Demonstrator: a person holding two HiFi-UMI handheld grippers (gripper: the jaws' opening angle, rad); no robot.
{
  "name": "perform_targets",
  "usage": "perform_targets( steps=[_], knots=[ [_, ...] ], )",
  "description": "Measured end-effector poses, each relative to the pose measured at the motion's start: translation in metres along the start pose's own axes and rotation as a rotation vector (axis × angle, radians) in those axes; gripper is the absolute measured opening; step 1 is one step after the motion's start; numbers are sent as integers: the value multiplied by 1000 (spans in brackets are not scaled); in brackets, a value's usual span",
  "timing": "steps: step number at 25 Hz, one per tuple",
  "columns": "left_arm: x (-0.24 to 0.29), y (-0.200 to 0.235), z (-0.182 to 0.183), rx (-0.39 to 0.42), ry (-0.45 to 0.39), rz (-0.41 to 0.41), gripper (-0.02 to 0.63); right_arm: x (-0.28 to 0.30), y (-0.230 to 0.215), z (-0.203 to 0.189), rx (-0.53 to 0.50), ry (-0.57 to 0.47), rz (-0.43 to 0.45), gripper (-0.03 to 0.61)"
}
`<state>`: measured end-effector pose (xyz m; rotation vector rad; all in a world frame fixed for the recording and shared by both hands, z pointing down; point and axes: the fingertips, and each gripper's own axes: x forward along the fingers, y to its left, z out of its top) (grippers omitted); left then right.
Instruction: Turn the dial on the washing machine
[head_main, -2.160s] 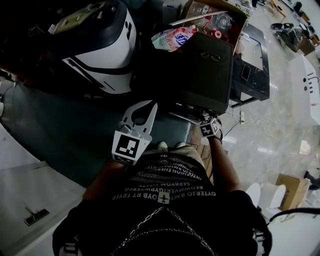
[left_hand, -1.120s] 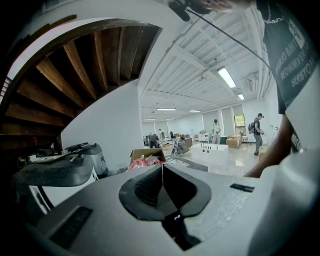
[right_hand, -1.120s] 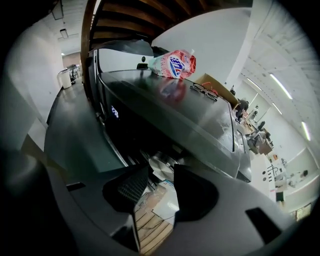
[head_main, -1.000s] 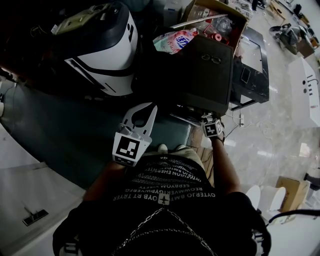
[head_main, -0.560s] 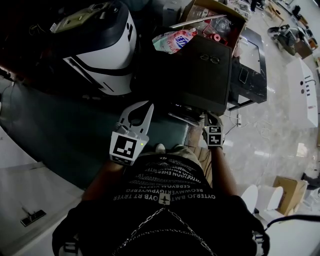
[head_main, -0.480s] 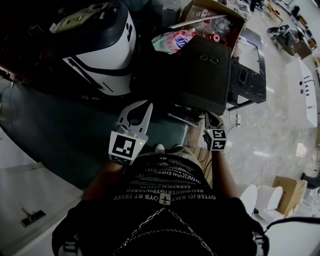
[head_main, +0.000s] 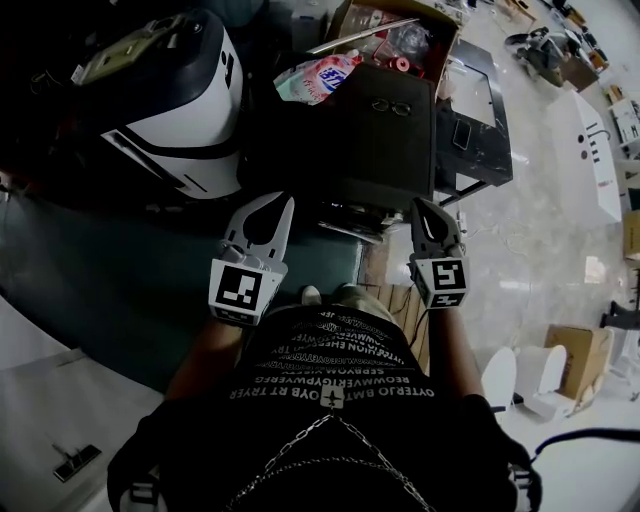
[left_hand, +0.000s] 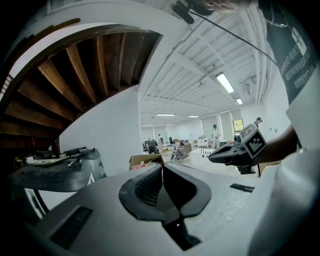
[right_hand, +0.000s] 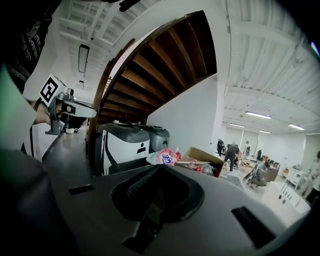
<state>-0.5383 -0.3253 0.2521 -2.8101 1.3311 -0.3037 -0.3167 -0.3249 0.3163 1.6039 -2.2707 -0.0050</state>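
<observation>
Washing machine (head_main: 350, 130): dark boxy unit on the floor straight ahead of the person, flat top up, front face toward the person. The top looks near square from the head view, so no clear long axis. Glasses (head_main: 390, 105) lie on its top near the back edge. A pink-and-blue pouch (head_main: 310, 75) lies at its back left corner.

An open cardboard box (head_main: 425, 20) sits just behind the machine. It holds mixed clutter: red bits, clear plastic, and a long pale strip across the opening. A white-and-black appliance (head_main: 170, 110) stands to the left of the machine.

Left tongs (head_main: 282, 202) are together with nothing between them, held in the air near the machine's front left corner. Right tongs (head_main: 420, 203) are together and empty, just off the front right corner. Both point away from the person.
</observation>
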Motion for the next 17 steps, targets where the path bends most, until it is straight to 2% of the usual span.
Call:
perform_targets(
  steps=[4, 9, 17],
  knots=[
    [4, -9, -6, -16, -36, -29, 12, -5, -4, -18, 17, 55, -12, -5],
    [8, -11, -14, -37, -27, -38, 12, -9, -7, -26, 28, 90, -15, -5],
    [17, -15, -5, -28, -36, -43, 12, -12, -11, -9, 30, 63, -8, -5]
  ],
)
